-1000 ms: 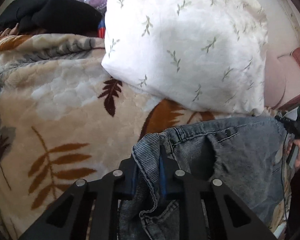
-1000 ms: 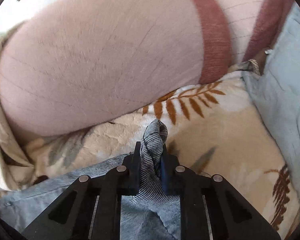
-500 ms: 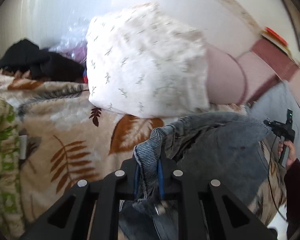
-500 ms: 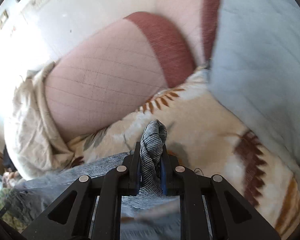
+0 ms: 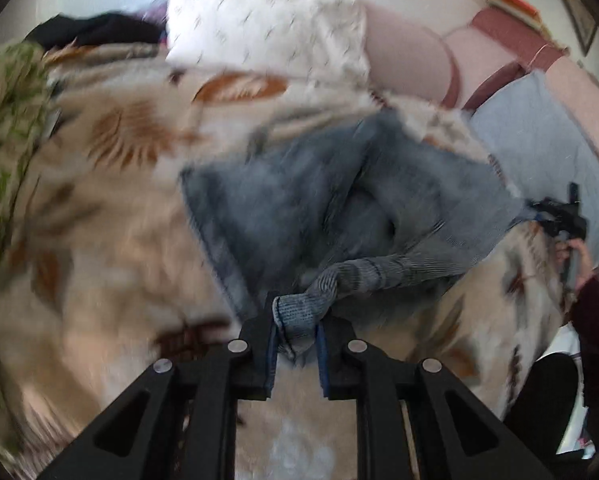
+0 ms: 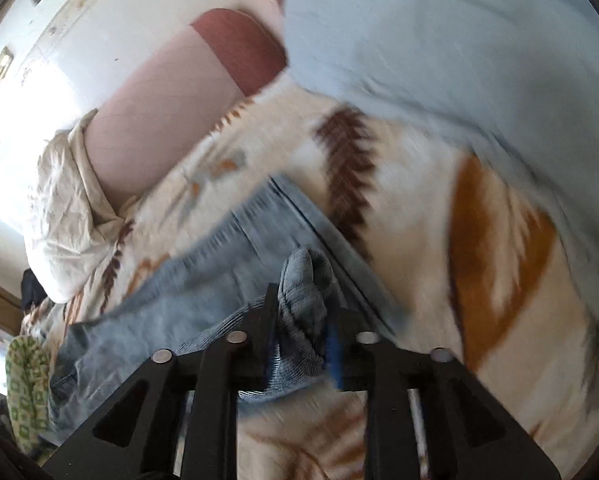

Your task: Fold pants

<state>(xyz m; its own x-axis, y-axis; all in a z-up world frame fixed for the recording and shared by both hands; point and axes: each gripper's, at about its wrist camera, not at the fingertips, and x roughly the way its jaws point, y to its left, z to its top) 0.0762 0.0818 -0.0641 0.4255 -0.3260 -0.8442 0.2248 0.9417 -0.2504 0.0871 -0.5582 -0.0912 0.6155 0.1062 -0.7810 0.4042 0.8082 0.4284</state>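
Observation:
Grey-blue denim pants point(image 5: 299, 196) lie spread on a cream blanket point(image 5: 111, 240) with brown leaf prints. My left gripper point(image 5: 296, 334) is shut on a bunched edge of the pants, which stretch away to the right. There my right gripper point(image 5: 555, 216) shows, held in a hand. In the right wrist view my right gripper point(image 6: 305, 312) is shut on a fold of the pants point(image 6: 203, 280), which trail off to the lower left. Both views are motion blurred.
A white leaf-print pillow point(image 5: 267, 20) and a pink pillow point(image 5: 407, 60) lie at the back. A pale blue sheet point(image 6: 459, 48) covers the right side. A green patterned cloth point(image 5: 3, 120) lies at the left, black clothing point(image 5: 99, 30) behind it.
Both grippers have pulled back and up from the pillows, drawing the pants with them. The pants now hang stretched between them. The grips have not changed.

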